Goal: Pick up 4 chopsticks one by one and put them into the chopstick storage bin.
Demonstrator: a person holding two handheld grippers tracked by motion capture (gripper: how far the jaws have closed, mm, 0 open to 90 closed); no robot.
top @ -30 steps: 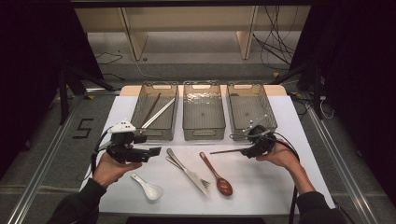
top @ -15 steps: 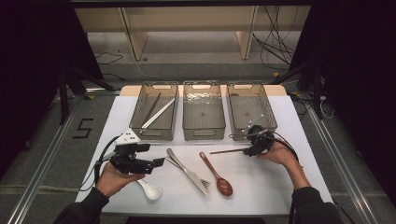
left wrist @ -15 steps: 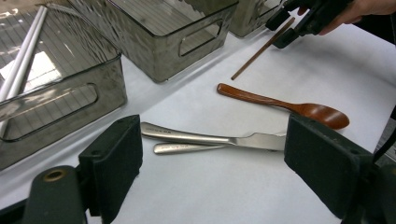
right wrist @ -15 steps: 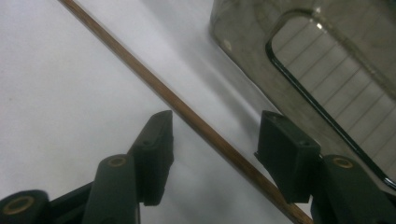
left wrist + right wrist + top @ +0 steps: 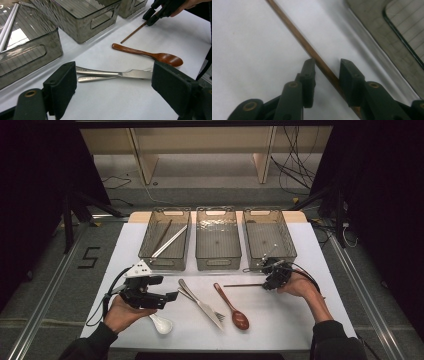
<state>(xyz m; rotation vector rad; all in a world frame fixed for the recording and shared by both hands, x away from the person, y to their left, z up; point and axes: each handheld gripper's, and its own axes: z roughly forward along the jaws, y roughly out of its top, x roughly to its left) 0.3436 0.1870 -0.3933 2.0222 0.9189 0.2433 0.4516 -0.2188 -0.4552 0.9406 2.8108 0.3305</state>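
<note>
A brown chopstick (image 5: pixel 242 285) (image 5: pixel 294 35) lies on the white table in front of the right-hand bin. My right gripper (image 5: pixel 265 282) (image 5: pixel 327 65) is down at its right end. Its jaws have just been closing and stand narrow on either side of the stick, with slim gaps left. My left gripper (image 5: pixel 170 297) (image 5: pixel 115 75) hovers wide open at the near left, with nothing between its pads. It points at a steel knife (image 5: pixel 200 302) (image 5: pixel 130 73) crossed over a fork (image 5: pixel 92 79). A wooden spoon (image 5: pixel 232 307) (image 5: pixel 150 53) lies beside them. A white spoon (image 5: pixel 161 324) lies under my left hand.
Three clear bins stand in a row at the back: the left bin (image 5: pixel 150 255) holds a brown chopstick and white chopsticks, while the middle bin (image 5: pixel 217 262) and the right bin (image 5: pixel 289 251) hold nothing I can see. The table's near edge lies close to both forearms.
My left gripper has drifted a little toward the near edge, over the white spoon's handle. The right hand has stayed at the chopstick's end.
</note>
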